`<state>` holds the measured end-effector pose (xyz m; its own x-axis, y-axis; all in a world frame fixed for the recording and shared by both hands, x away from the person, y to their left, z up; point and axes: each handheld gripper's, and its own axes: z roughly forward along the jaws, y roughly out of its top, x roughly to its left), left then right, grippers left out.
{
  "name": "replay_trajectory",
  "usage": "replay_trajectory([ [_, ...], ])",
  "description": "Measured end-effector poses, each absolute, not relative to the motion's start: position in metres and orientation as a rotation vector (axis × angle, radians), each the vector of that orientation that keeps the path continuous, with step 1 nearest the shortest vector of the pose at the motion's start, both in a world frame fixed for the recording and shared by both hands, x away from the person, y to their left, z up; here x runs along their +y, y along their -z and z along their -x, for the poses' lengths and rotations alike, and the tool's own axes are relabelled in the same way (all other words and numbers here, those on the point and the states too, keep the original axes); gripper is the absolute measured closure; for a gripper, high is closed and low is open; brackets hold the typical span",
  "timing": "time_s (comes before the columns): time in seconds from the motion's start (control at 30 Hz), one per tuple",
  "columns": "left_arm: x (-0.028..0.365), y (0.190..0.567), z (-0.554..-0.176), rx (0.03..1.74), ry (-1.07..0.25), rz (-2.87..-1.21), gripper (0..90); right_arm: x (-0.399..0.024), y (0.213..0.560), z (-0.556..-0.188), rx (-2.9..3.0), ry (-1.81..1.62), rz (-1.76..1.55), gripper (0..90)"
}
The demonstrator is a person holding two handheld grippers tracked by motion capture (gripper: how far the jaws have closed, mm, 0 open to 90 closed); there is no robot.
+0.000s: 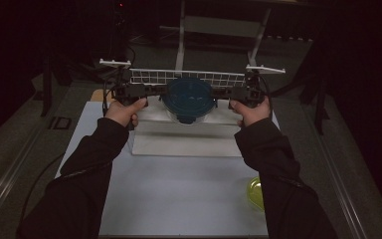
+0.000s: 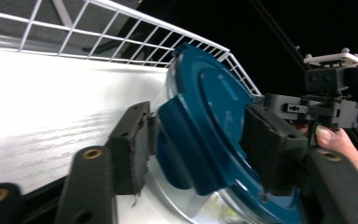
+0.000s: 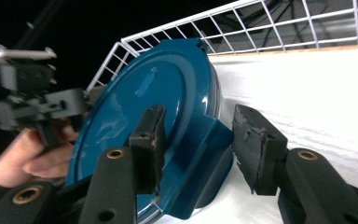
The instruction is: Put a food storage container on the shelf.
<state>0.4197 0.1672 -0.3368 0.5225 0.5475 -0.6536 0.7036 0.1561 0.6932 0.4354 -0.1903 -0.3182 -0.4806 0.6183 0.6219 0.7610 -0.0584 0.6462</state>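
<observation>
- Left gripper (image 1: 151, 91): held in the person's left hand (image 1: 124, 110) at the left of the high view, pointing inward at the container's side clip. In the left gripper view its fingers (image 2: 130, 149) stand on either side of the blue clip tab; a gap shows at the near pad, and whether the far pad touches the lid I cannot tell. Reads as spread around the tab, not pinching.
- Container with blue lid (image 1: 189, 98): centre of the high view, between the two grippers, over the white tray (image 1: 179, 142) on the counter (image 1: 179, 199), just in front of the white wire rack (image 1: 189, 77). The clear body under the lid (faint from above) shows better in the left gripper view (image 2: 177, 205).
- Right gripper (image 1: 226, 92): in the right hand (image 1: 251, 110), mirror pose. In the right gripper view the fingers (image 3: 151, 144) straddle the opposite clip tab (image 3: 200, 172); the right pad stands clear of it, so spread, no pinch.
- Yellow-green object (image 1: 254, 193): near right edge of the counter, beside the right sleeve, well apart from the container.
</observation>
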Motion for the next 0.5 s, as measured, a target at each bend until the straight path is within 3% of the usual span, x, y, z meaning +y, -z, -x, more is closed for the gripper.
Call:
replay_trajectory([
  [0.23, 0.173, 0.33, -0.407, 1.099, 0.038, -1.499, 32.0, -0.187, 0.307, -0.425, -2.191, 1.622, 1.519, 50.8],
  [0.5, 0.177, 0.326, -0.38, 0.981, -0.059, -1.544, 15.8, -0.18, 0.291, -0.402, -2.297, 1.679, 1.401, 50.7],
])
